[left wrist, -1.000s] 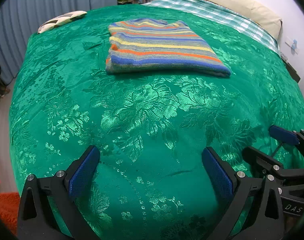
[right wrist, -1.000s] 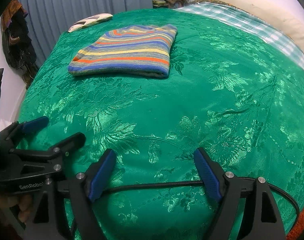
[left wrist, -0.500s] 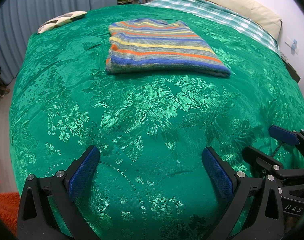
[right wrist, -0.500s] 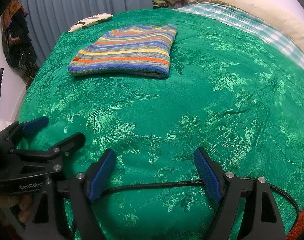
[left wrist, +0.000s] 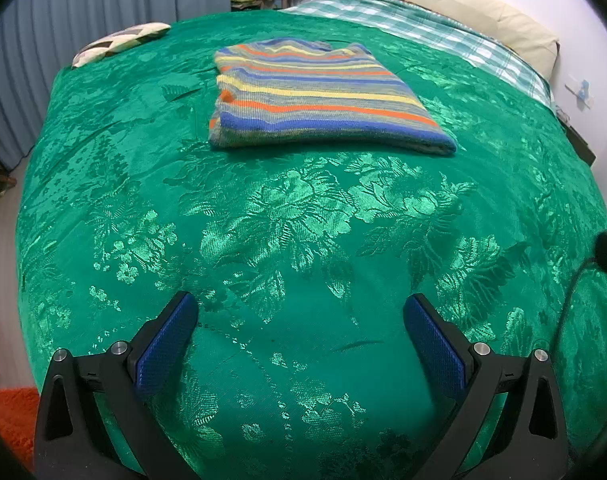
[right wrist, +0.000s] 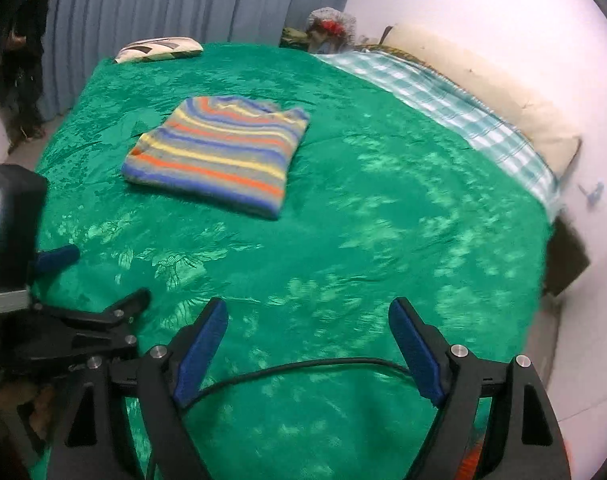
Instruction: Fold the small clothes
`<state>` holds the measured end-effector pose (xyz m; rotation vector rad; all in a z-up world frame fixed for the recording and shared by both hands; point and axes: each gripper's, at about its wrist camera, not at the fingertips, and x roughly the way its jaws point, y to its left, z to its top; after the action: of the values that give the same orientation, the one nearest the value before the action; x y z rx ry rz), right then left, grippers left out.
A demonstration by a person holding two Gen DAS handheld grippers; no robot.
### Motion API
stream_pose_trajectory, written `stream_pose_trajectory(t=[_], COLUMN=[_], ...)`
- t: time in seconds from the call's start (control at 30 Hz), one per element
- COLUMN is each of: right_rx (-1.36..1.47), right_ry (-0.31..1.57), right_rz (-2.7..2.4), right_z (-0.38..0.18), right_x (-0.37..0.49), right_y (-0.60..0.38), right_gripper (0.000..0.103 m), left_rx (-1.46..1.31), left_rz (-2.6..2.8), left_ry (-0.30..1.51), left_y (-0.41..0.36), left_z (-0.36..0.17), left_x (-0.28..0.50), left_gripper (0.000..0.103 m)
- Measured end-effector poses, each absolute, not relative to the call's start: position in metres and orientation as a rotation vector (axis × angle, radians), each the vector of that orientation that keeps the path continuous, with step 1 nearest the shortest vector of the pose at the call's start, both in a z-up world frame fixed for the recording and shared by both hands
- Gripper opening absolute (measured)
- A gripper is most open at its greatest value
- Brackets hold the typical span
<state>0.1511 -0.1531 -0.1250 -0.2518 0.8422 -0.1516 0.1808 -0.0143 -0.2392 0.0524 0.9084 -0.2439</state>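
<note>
A folded striped sweater (left wrist: 319,96) in blue, orange, yellow and grey lies flat on the green bedspread (left wrist: 303,220), far ahead of both grippers. My left gripper (left wrist: 299,312) is open, low over bare bedspread, with nothing between its blue pads. My right gripper (right wrist: 308,308) is also open and empty, raised above the cover, with the sweater (right wrist: 219,152) up and to its left. In the right wrist view the left gripper (right wrist: 99,276) shows at the left edge, open over the bedspread (right wrist: 383,220). The left wrist view shows only a dark blur at its right edge.
A patterned cushion (left wrist: 119,42) lies at the bed's far left corner. A checked blanket (left wrist: 423,36) and a cream pillow (left wrist: 463,8) line the far right by the wall. A black cable (right wrist: 303,366) hangs across the right gripper. Orange rug (left wrist: 7,412) lies beside the bed.
My right gripper has lifted and turned, so its view is blurred and takes in more wall and the bed's right edge. It has nearly left the left wrist view. The left gripper and sweater stayed still.
</note>
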Motion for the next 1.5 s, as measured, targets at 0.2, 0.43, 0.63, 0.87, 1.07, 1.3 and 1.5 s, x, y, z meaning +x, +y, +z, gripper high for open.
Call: stream_pose_trajectory(t=[0.2, 0.43, 0.63, 0.87, 1.07, 1.3, 1.5], right_rx=[-0.241, -0.262, -0.284, -0.355, -0.358, -0.349, -0.334], right_ry=[0.862, 0.853, 0.831, 0.767, 0.722, 0.706, 0.704], right_rz=[-0.198, -0.266, -0.317, -0.373, -0.399, -0.416, -0.421], right_z=[-0.094, -0.067, -0.045, -0.016, 0.008, 0.020, 0.025], right_x=[0.140, 0.132, 0.126, 0.118, 0.114, 0.111, 0.110], right_y=[-0.161, -0.177, -0.191, -0.194, -0.199, -0.204, -0.206], right_gripper=[0.082, 0.082, 0.082, 0.082, 0.082, 0.082, 0.082], left_rx=[0.059, 0.059, 0.059, 0.059, 0.060, 0.060, 0.061], left_rz=[-0.241, -0.241, -0.241, -0.240, -0.240, -0.240, -0.240], left_ry=[0.906, 0.906, 0.906, 0.906, 0.906, 0.905, 0.905], left_y=[-0.016, -0.016, -0.016, -0.017, -0.017, -0.017, -0.017], left_z=[-0.239, -0.239, -0.239, -0.239, -0.239, -0.239, -0.239], left_x=[0.180, 0.181, 0.181, 0.181, 0.181, 0.181, 0.181], left_gripper=[0.102, 0.102, 0.102, 0.102, 0.102, 0.102, 0.102])
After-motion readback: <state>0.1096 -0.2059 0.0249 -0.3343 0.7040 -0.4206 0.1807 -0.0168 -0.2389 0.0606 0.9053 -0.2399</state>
